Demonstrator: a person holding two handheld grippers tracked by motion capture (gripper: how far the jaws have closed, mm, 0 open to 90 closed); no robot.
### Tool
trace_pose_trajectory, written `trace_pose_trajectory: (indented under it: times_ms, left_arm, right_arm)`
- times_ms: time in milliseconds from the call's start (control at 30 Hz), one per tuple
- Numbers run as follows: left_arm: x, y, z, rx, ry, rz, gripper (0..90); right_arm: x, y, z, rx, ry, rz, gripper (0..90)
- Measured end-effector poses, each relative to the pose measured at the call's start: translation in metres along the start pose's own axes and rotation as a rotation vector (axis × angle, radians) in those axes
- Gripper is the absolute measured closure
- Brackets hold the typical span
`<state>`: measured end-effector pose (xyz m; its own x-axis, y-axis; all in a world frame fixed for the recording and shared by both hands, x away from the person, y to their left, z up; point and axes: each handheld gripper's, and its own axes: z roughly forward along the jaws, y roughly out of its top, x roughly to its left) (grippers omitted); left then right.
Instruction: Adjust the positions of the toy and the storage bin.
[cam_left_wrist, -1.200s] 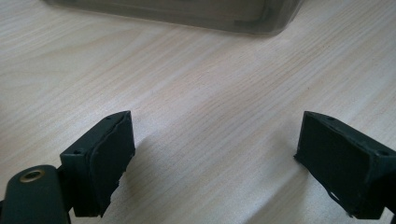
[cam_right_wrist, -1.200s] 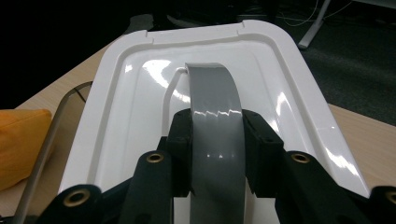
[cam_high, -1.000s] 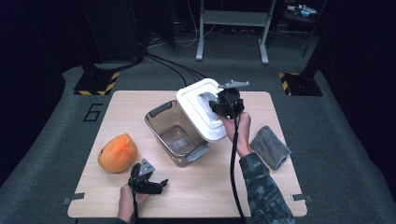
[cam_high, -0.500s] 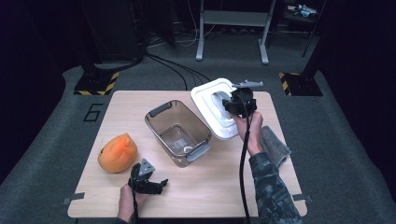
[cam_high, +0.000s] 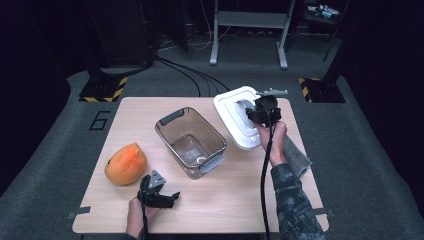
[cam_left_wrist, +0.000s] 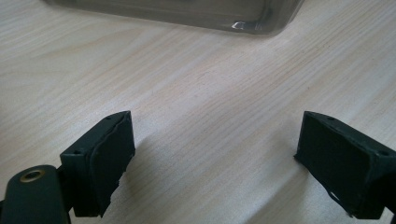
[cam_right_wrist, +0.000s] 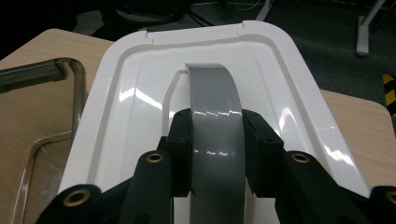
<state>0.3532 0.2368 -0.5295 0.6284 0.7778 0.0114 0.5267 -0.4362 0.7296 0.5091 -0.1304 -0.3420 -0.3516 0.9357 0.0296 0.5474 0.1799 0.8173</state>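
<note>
Right gripper is clamped on the white lid's grey handle, right of the clear bin; left gripper gapes wide, empty.

One container, one white lid, one orange fruit, one cloth, possibly folded.

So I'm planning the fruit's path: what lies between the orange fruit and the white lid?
In the high view, the open clear bin stands between the orange fruit and the white lid.

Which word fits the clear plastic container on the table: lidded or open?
Open. The clear container has no lid on it; the right gripper holds the white lid by its grey handle, off to one side.
</note>
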Motion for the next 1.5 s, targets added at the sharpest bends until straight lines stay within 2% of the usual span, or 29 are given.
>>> trace_pose_trajectory:
  times_ms: [133, 433, 733, 1033, 1500]
  left_arm:
    - [0.0, 0.0, 0.0, -0.002, 0.001, -0.001, 11.0]
    - [0.0, 0.0, 0.0, -0.003, 0.002, 0.0, 11.0]
    - [0.0, 0.0, 0.0, 0.0, 0.0, 0.0, 11.0]
    - [0.0, 0.0, 0.0, -0.001, 0.0, 0.0, 11.0]
    - [-0.001, 0.0, 0.001, -0.009, 0.01, 0.001, 11.0]
  right_arm:
    - [-0.006, -0.006, 0.008, 0.015, -0.015, 0.013, 66.5]
    - [-0.011, -0.014, 0.021, 0.035, -0.023, 0.043, 66.5]
    - [-0.012, -0.019, 0.031, 0.054, -0.036, 0.039, 66.5]
    - [-0.008, -0.027, 0.047, 0.074, -0.038, 0.063, 66.5]
    - [-0.001, -0.039, 0.068, 0.099, -0.033, 0.069, 66.5]
